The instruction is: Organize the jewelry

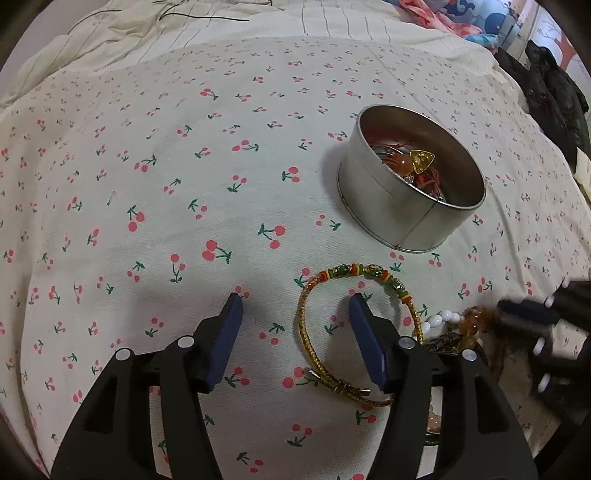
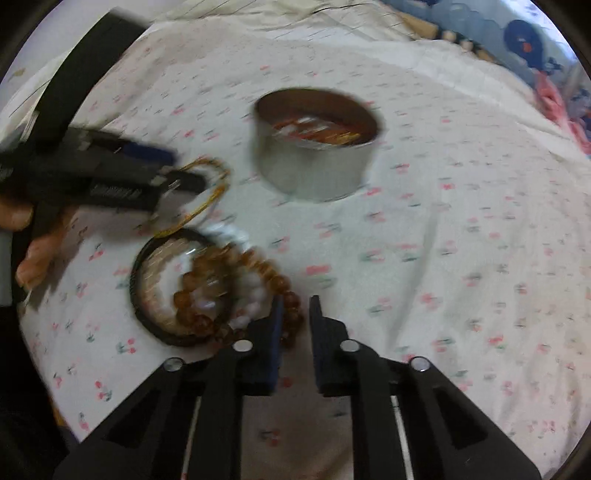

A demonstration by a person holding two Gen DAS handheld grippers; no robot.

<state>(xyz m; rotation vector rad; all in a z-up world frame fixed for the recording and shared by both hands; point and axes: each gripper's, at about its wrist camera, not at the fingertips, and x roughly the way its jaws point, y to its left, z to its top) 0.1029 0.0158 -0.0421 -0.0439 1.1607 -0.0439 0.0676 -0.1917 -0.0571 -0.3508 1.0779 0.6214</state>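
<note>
A gold woven bracelet [image 1: 373, 271] with green beads lies on the cherry-print sheet [image 1: 166, 184]. My left gripper [image 1: 295, 299] hovers open over it, with one finger [image 1: 365, 339] inside the loop and the other outside. The pads touch nothing. To its right lie a white bead bracelet [image 1: 443, 317], an amber bead bracelet [image 2: 269, 273] and a black bangle [image 2: 135, 280], piled together. My right gripper [image 2: 297, 306] stands nearly closed, pinching the amber bead strand at its near side. The right wrist view is blurred. A round metal tin [image 1: 410, 221] with jewelry inside stands beyond.
A person's fingers [image 2: 33, 258] hold the left gripper [image 2: 177, 166] at the left of the right wrist view. Cream bedding [image 1: 221, 22] is bunched at the back, with dark clothing [image 1: 554, 96] and colourful fabric at the far right.
</note>
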